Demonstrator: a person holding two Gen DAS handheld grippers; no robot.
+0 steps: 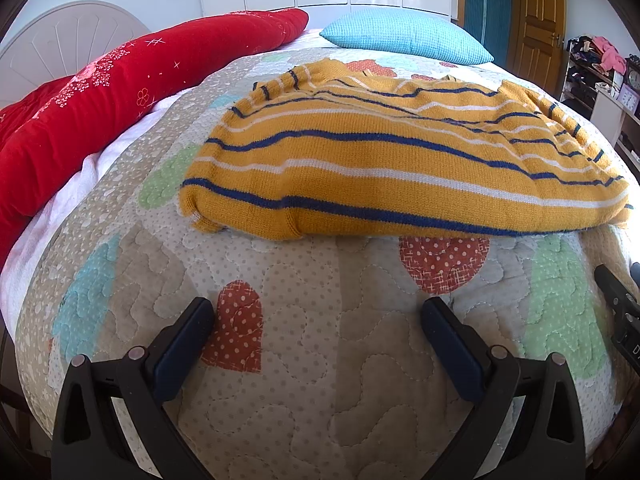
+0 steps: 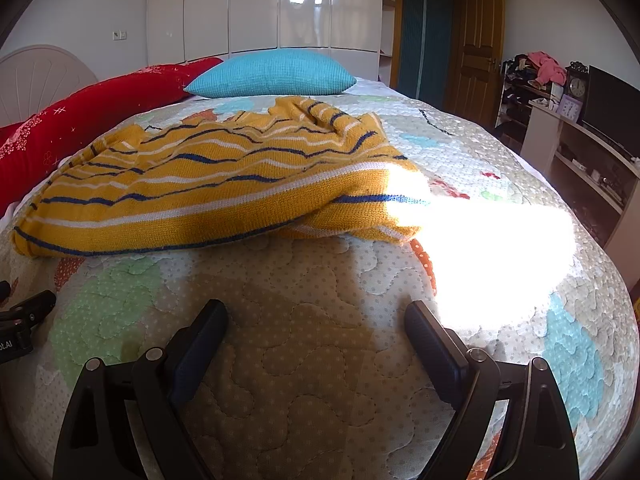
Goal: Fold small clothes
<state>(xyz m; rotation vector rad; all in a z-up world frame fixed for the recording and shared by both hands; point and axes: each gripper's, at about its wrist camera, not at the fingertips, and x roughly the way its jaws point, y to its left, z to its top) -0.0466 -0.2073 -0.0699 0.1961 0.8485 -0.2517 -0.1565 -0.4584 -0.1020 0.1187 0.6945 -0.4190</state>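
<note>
A small yellow knit sweater (image 1: 392, 152) with blue and white stripes lies spread on the quilted bedspread (image 1: 304, 360), its near hem facing me. It also shows in the right wrist view (image 2: 208, 188), rumpled at the far side, its right end in bright sun. My left gripper (image 1: 318, 312) is open and empty, low over the quilt, short of the sweater's near edge. My right gripper (image 2: 316, 314) is open and empty, also in front of the near edge. Part of the right gripper (image 1: 620, 308) shows at the left view's right edge.
A red quilt (image 1: 100, 92) lies along the left side by the headboard (image 1: 60, 32). A blue pillow (image 2: 272, 72) sits at the far end. White wardrobes (image 2: 280, 8), a wooden door (image 2: 476, 48) and shelves (image 2: 580, 140) with clocks stand beyond the bed. A sun patch (image 2: 500, 248) glares on the right.
</note>
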